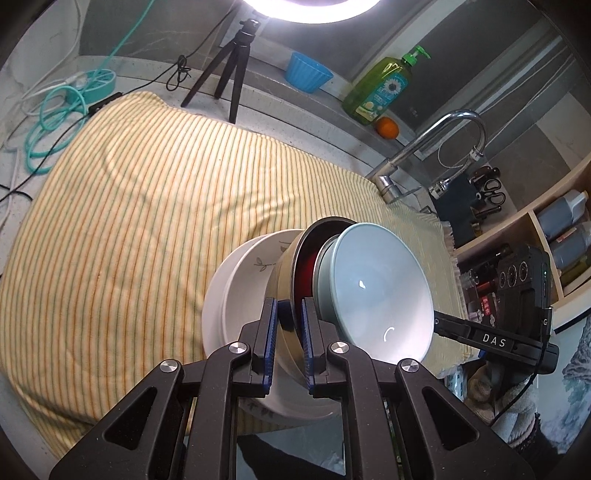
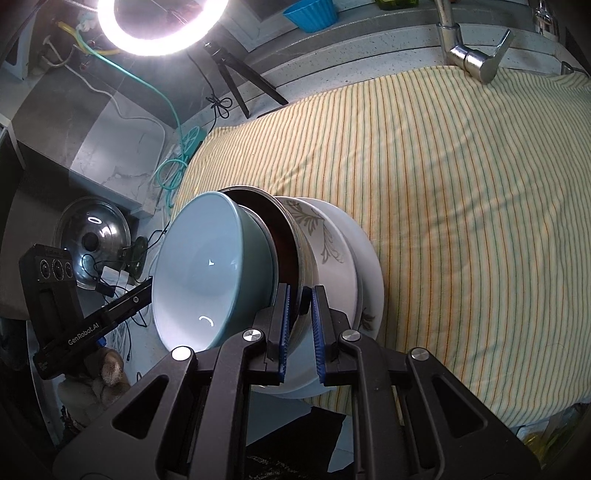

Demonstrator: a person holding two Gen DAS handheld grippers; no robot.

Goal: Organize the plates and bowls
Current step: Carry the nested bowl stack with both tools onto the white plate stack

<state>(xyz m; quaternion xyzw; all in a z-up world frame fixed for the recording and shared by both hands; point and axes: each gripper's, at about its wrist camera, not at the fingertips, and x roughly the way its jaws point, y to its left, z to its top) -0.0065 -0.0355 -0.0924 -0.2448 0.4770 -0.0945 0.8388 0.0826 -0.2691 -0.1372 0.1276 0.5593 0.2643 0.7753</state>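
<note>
My left gripper point(image 1: 289, 345) is clamped narrow on the near rim of the steel bowl with the dark red inside point(image 1: 295, 266), one blue pad inside, one outside. My right gripper point(image 2: 300, 334) pinches the same steel bowl point(image 2: 291, 236) at its rim from the other side, pads tight on the wall. Nested inside it, the pale blue glazed ceramic bowl point(image 1: 373, 291) sits tilted toward me, mouth open to the cameras; seen from the right wrist too point(image 2: 207, 273). Steel bowl sits in the white ceramic bowl with grey leaf print point(image 1: 251, 266), also in the right wrist view point(image 2: 325, 236), which rests on a white plate point(image 2: 369, 266). The stack is at the near edge of the yellow striped cloth point(image 1: 147, 221) that covers the counter, cloth running far and wide point(image 2: 443, 184). The other gripper's black body shows at right point(image 1: 517, 295). Further off: black mini tripod point(image 1: 229, 70), chrome tap point(image 1: 436, 140), orange fruit point(image 1: 388, 128), green dish-soap pump bottle point(image 1: 380, 88), blue fluted plastic bowl point(image 1: 308, 75) on the far ledge, teal cable coil point(image 1: 55, 122) far left. Ring light point(image 2: 159, 26) at the top. Steel pan lid point(image 2: 92, 240) low at left in the right wrist view.
</note>
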